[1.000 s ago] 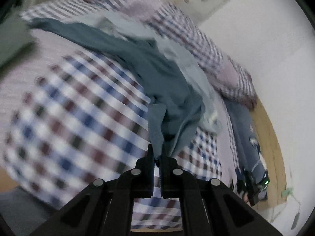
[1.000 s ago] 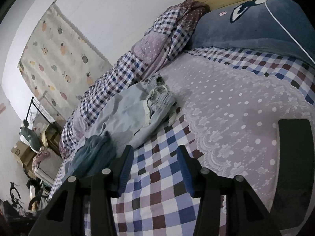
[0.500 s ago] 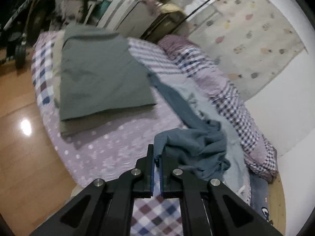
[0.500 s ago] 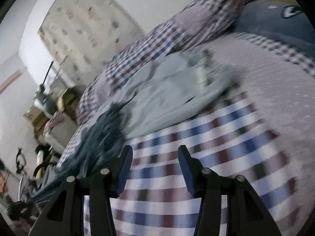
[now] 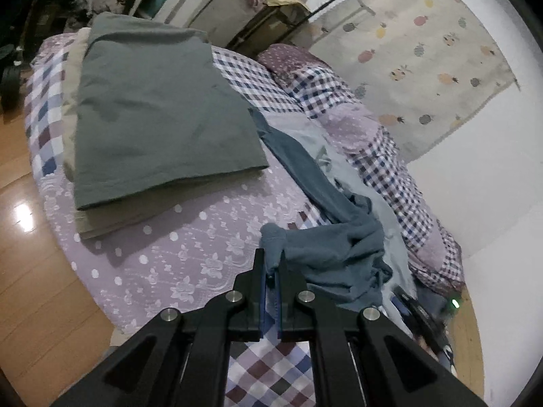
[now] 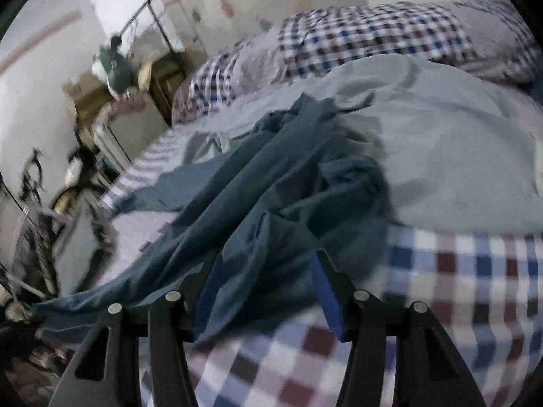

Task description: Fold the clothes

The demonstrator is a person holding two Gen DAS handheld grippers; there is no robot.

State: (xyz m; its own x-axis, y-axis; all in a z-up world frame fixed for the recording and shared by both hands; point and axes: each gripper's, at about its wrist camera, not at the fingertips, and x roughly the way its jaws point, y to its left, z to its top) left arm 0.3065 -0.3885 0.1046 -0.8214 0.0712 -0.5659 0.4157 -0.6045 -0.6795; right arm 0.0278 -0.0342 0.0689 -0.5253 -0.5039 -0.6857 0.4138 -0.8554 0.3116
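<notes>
Pinching a bunched corner of the teal garment [image 5: 325,247], the left tool [image 5: 271,264] had its fingers nearly together, with the cloth caught between the blue pads. From that grip the garment trailed away to the far right across the bed [image 5: 190,251], one long strip of it running up toward the folded grey cloth [image 5: 159,108]. That grey piece lay flat on the far left of the bed, stacked on a folded beige one [image 5: 112,217] whose edge showed beneath it. A pale blue garment [image 5: 373,183] lay under and beside the teal one, against the rolled checked quilt [image 5: 383,142] along the right side. A pineapple-print hanging [image 5: 424,51] covered the wall beyond, and wood floor [image 5: 37,271] showed on the near left.

In the right wrist view (blurred in places) the right tool [image 6: 264,285] stood wide, its two fingers well apart, and the teal garment [image 6: 271,196] lay crumpled right at its tips. A fold of the cloth reached in between the fingers, yet nothing was clamped. The pale blue garment [image 6: 441,156] spread out to the far right, resting on the checked sheet [image 6: 458,271]. The quilt [image 6: 356,37] ran along the far edge, with clutter [image 6: 112,68] and a rack at the far left.
</notes>
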